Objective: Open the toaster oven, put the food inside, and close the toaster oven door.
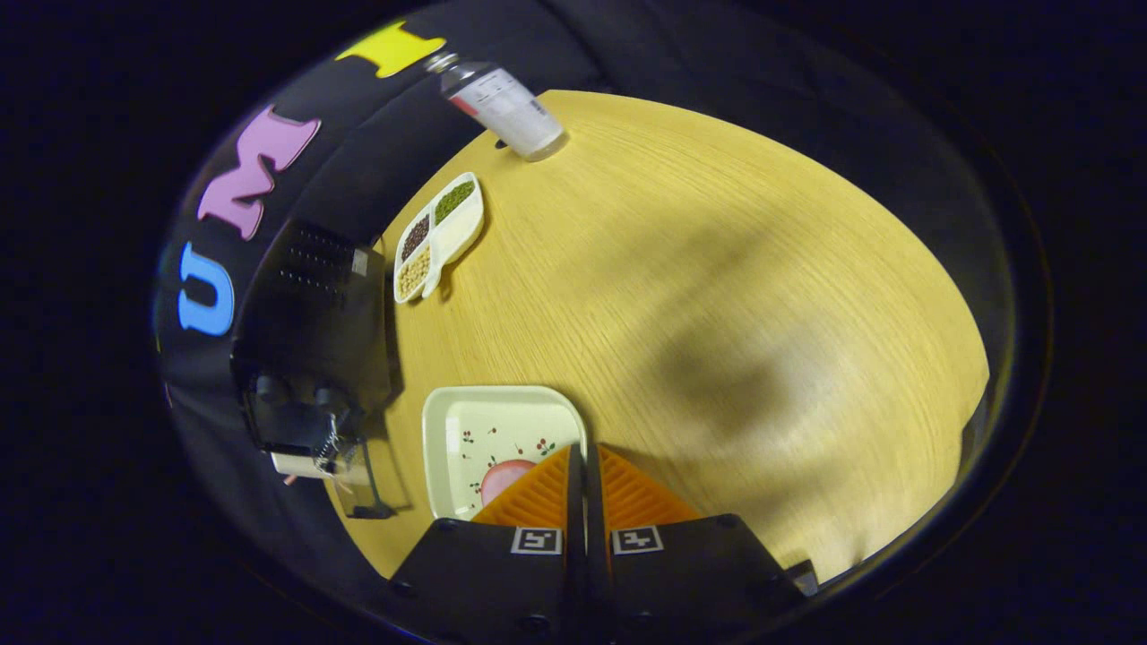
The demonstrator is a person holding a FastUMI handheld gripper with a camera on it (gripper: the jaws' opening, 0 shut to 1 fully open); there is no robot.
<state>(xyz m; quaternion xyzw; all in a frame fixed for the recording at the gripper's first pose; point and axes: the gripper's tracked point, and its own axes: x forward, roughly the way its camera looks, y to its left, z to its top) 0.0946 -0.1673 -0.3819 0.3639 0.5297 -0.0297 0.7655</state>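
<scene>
- Closest in are the gripper's two fingers, pressed together with nothing between them, their tips hanging over the near right corner of a plate.
- Just ahead of the fingers, toward 11 o'clock, lies the square cream plate with small cherry prints, flat on the wooden table.
- On the plate, touching the left finger's edge in the view, sits a pink rounded piece of food, partly hidden by that finger; what kind of food it is cannot be made out.
- At 9 o'clock from the plate stands the black toaster oven at the table's edge, its glass door apparently swung down and open, though the dark view makes this uncertain.
- Beyond the oven, at about 11 o'clock from the fingers, lies a white divided dish with three compartments holding green, dark and pale beans or grains.
- Farther still, near 12 o'clock, a bottle with a white label stands at the far edge of the table, well apart from the dish.
</scene>
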